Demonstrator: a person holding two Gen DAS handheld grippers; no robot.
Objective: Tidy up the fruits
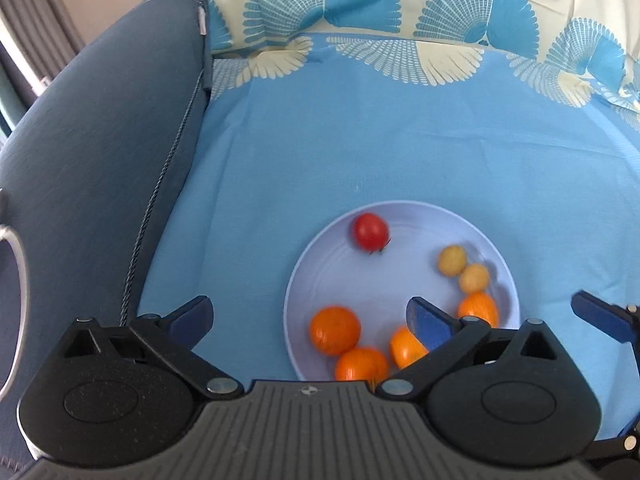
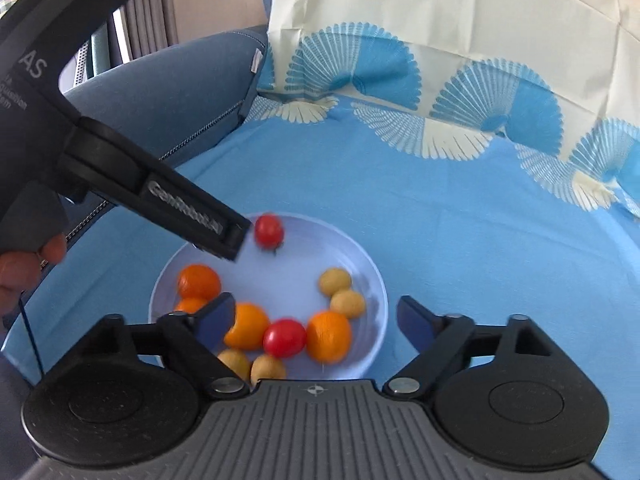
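A pale lilac plate [image 1: 400, 210] lies on a blue cloth and holds several fruits. At its far edge is a blurred red tomato [image 1: 371, 231], with two small yellow fruits [image 1: 452, 260] to its right and oranges [image 1: 335, 330] near me. My left gripper [image 1: 308, 312] hangs open over the plate's near left part with nothing between its fingers. In the right wrist view my right gripper [image 2: 316, 308] is open above a second red tomato [image 2: 285, 338] and an orange [image 2: 329, 336], touching neither. A finger [image 2: 228, 236] of the left gripper ends just beside the far tomato [image 2: 269, 230].
A dark blue sofa arm [image 1: 100, 160] runs along the left of the cloth. A cream and blue fan-patterned sheet [image 1: 360, 8] is draped up the back. A person's hand [image 2: 24, 268] holds the left gripper. Bare blue cloth [image 1: 400, 140] lies beyond the plate.
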